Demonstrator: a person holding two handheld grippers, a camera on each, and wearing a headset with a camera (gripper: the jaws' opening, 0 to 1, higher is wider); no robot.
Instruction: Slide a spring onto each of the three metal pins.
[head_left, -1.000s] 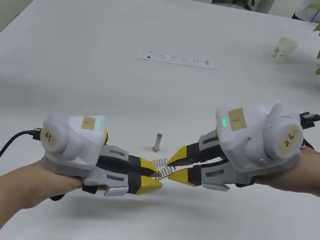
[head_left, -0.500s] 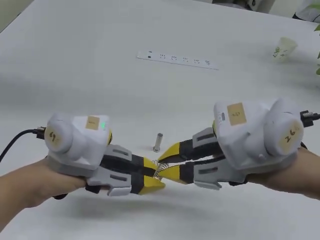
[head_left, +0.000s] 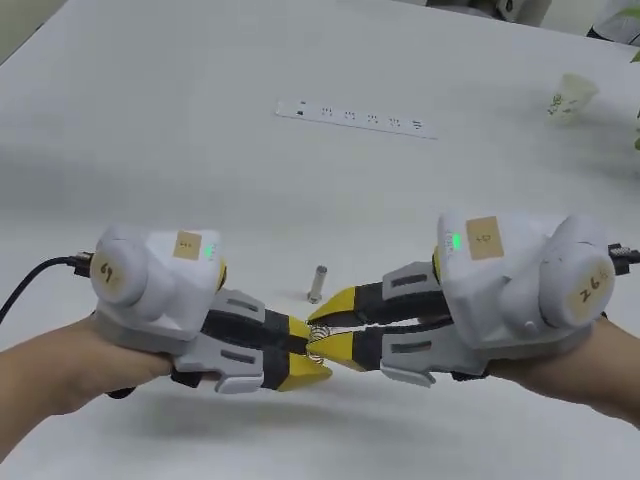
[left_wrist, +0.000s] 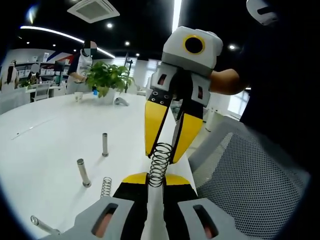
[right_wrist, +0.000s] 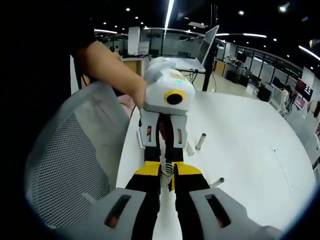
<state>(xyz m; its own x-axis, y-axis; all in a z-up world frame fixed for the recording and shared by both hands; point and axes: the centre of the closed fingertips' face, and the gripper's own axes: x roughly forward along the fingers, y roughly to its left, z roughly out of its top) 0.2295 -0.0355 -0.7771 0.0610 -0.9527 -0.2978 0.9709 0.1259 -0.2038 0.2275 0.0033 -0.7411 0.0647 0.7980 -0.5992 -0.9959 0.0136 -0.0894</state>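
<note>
On the table (head_left: 200, 180) the left claw (head_left: 306, 354) and the right claw (head_left: 327, 333) meet tip to tip, with a spring (head_left: 316, 346) between them. Just behind them stands a pin (head_left: 317, 284). A power strip (head_left: 355, 118) lies well beyond, and a cup (head_left: 570, 96) sits far right.

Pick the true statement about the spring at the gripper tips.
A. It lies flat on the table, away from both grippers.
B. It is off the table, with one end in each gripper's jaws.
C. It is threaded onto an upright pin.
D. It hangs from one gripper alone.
B: in the left gripper view the spring runs from the left gripper up into the right gripper, whose jaws close against its far end.
</note>
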